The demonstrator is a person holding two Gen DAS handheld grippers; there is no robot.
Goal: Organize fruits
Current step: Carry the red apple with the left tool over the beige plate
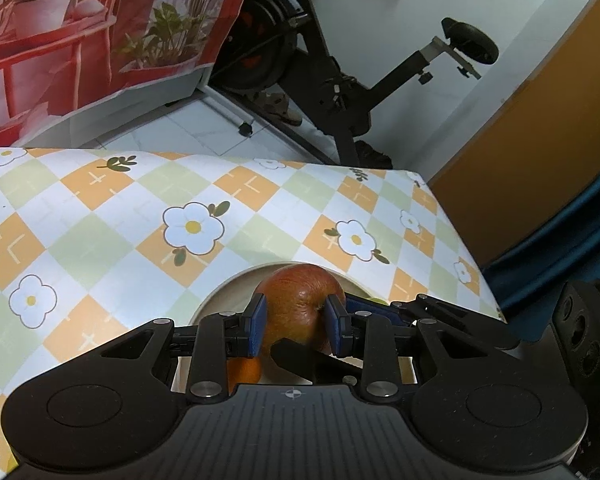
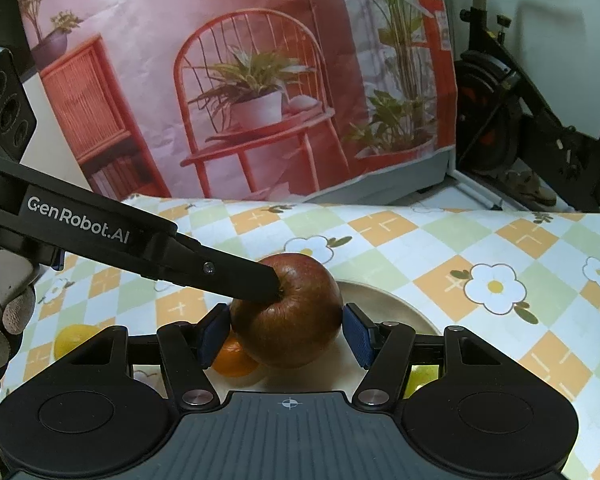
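Tablecloth (image 1: 112, 216) with orange, green and white diamond check and white flower print covers table. Behind it, printed backdrop (image 2: 260, 80) showing red chair, red cabinet, potted plants. Black exercise bike (image 1: 340, 60) stands on pale tiled floor (image 1: 172, 128) beside backdrop. Sandals (image 1: 280, 108) under bike. Orange-brown panel (image 1: 540, 120) past table's far corner.

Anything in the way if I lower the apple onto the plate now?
Yes. An orange lies on the plate right under the apple's left side, as the right wrist view shows it. A greenish fruit sits by the plate's right edge; the far part looks bare.
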